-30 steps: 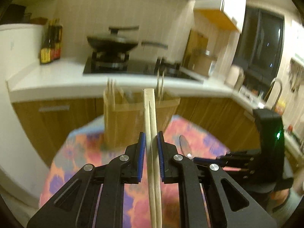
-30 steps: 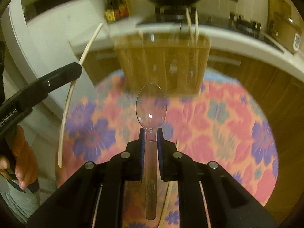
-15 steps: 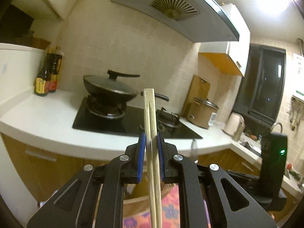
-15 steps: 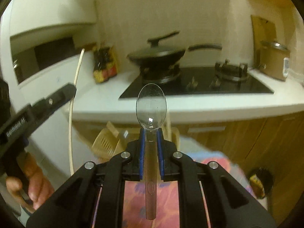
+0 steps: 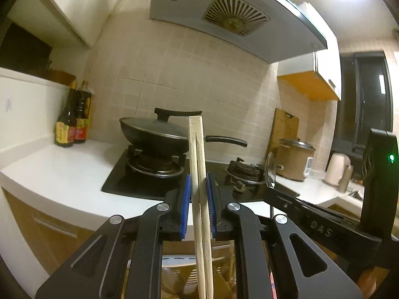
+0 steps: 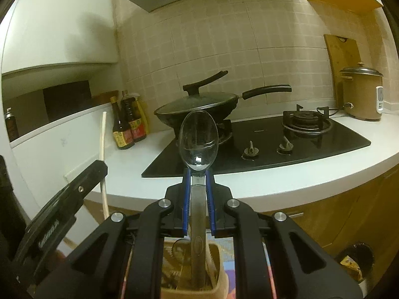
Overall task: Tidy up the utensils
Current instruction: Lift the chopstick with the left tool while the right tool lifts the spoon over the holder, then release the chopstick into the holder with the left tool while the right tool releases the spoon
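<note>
Both hands have risen and tipped back, so each view now faces the stove, with the holder [image 6: 194, 269] directly beneath. Left gripper [image 5: 198, 200] fingers pinch two chopsticks [image 5: 197, 154], long axis upright, lower ends over the holder. Right gripper [image 6: 198, 191] fingers pinch one clear spoon [image 6: 198, 139], bowl up, handle reaching down into the holder's mouth.

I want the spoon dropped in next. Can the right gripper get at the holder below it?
Probably yes: the right gripper, shut on the clear spoon, hangs right above the holder, nothing between.
</note>
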Action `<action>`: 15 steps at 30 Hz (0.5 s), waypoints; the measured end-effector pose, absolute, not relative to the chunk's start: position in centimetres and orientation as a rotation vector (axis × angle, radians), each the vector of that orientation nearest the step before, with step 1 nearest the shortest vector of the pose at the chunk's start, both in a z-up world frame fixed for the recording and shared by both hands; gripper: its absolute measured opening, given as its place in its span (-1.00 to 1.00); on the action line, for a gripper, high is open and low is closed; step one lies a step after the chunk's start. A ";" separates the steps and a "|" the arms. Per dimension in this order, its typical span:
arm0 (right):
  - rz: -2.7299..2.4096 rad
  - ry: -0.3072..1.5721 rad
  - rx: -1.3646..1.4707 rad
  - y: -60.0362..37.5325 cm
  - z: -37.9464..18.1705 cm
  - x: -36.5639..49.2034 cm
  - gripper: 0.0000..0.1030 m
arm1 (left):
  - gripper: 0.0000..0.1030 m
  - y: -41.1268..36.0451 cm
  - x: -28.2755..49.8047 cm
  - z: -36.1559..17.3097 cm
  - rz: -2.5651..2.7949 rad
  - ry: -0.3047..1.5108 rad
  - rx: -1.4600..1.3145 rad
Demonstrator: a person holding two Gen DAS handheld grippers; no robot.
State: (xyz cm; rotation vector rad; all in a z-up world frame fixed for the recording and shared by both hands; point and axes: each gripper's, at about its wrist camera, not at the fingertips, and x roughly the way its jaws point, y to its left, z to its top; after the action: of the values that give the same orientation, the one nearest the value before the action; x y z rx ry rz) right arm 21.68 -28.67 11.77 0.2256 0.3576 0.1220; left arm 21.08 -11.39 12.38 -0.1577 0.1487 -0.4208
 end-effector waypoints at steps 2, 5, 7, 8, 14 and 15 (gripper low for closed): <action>0.123 0.350 0.229 -28.6 11.0 22.2 -0.81 | -0.78 -11.4 21.5 11.9 -0.417 0.152 -0.157; 0.122 0.333 0.241 -28.7 10.0 22.5 -0.81 | -0.78 -11.0 21.7 11.5 -0.384 0.127 -0.163; 0.126 0.333 0.239 -28.6 9.5 22.5 -0.81 | -0.78 -10.7 21.7 11.3 -0.379 0.113 -0.164; 0.125 0.332 0.233 -28.5 9.3 22.4 -0.81 | -0.78 -10.7 21.7 11.2 -0.376 0.112 -0.164; 0.122 0.331 0.208 -28.2 8.4 20.8 -0.78 | -0.77 -10.5 20.4 10.3 -0.385 0.100 -0.138; 0.121 0.325 0.209 -28.2 8.4 20.5 -0.75 | -0.76 -10.2 20.0 10.2 -0.385 0.100 -0.132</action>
State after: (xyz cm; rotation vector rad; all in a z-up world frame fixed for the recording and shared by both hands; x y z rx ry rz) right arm 20.45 -28.18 8.40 0.2090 0.3253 0.1211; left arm 19.98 -10.25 10.19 -0.1321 0.0995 -0.3847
